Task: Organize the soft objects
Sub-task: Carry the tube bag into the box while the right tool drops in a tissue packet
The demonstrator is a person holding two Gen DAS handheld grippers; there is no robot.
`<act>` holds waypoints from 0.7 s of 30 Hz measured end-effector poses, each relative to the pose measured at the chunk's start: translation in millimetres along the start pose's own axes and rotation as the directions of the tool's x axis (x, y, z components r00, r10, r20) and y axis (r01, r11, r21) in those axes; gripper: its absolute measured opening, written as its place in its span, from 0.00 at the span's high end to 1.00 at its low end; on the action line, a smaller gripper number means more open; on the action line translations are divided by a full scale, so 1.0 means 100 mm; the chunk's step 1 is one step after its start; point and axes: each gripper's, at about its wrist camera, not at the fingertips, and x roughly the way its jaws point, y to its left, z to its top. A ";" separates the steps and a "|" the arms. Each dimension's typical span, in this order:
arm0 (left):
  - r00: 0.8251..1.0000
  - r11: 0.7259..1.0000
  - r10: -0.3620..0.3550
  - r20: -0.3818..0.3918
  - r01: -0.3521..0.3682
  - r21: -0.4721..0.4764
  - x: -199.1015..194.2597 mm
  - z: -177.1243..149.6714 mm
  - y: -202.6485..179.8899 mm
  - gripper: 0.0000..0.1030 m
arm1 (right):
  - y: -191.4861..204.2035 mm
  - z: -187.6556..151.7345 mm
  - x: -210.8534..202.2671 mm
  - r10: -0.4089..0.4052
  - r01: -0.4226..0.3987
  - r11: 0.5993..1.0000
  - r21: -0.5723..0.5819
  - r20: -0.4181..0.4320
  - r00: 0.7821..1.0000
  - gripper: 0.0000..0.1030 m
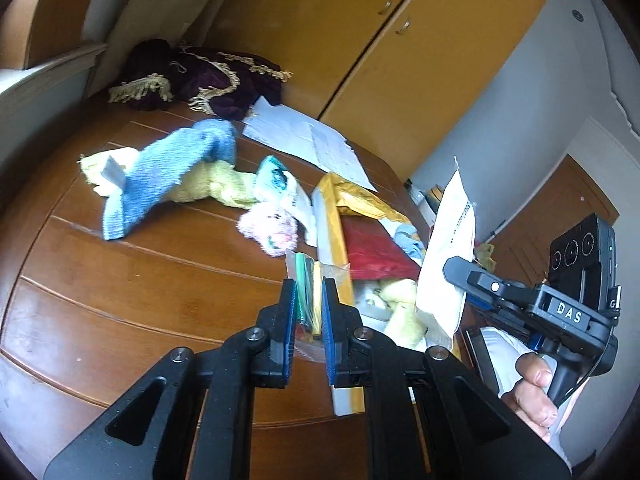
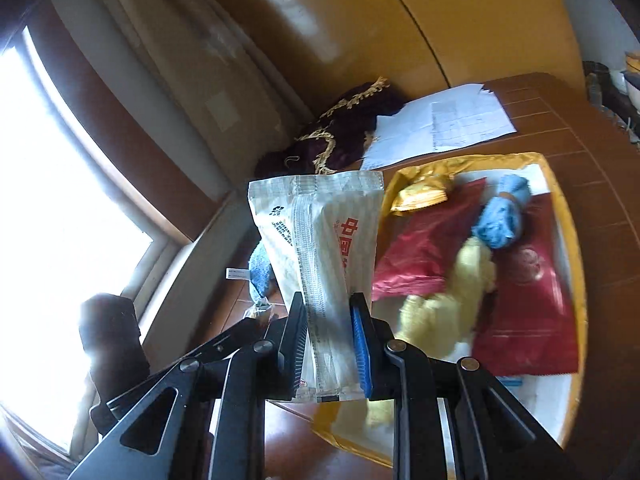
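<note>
Right wrist view showed the right tongs [image 2: 329, 340] closed down on a white sealed packet [image 2: 320, 248], both pads pressed to its lower part, the packet standing up with its long axis running straight out along the fingers. Just to the right of those tongs, and below them, lay the yellow-rimmed tray [image 2: 576, 280], already carrying red packets [image 2: 532, 304], a yellow soft cloth [image 2: 452, 300] and a blue bundle [image 2: 504, 216]. That seemed to me the relation that mattered: the tray lay to the packet's right and lower, so a short swing that way and a lowering looked like the likely move, and the right hand was plainly the nearer one.

The left tongs [image 1: 309, 312] were nearly closed on a small clear bag of coloured pieces [image 1: 308, 292], held above the bench [image 1: 120, 280]. Ahead and left of them, a blue towel [image 1: 168, 168], a pale yellow cloth [image 1: 216, 184] and a pink fluffy thing [image 1: 272, 232] lay loose, well apart from the tray.
</note>
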 end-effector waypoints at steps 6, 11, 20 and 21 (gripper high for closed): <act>0.995 0.991 -0.068 -0.066 0.075 0.111 0.22 -0.07 -0.50 0.91 | -0.34 -0.14 -0.34 -0.126 0.124 0.991 0.058 0.038 0.991 0.79; 0.987 0.985 -0.061 -0.146 0.082 0.150 0.44 -0.12 -0.73 0.91 | -0.51 -0.23 -0.33 -0.210 0.208 0.974 0.086 0.017 0.978 0.79; 0.965 0.975 0.024 -0.263 0.035 0.219 0.77 -0.26 -0.90 0.91 | -0.59 -0.33 -0.18 -0.339 0.340 0.939 0.053 -0.020 0.940 0.79; 0.962 0.976 0.032 -0.271 0.028 0.216 0.81 -0.26 -0.90 0.91 | -0.59 -0.34 -0.16 -0.349 0.350 0.936 0.049 -0.025 0.937 0.79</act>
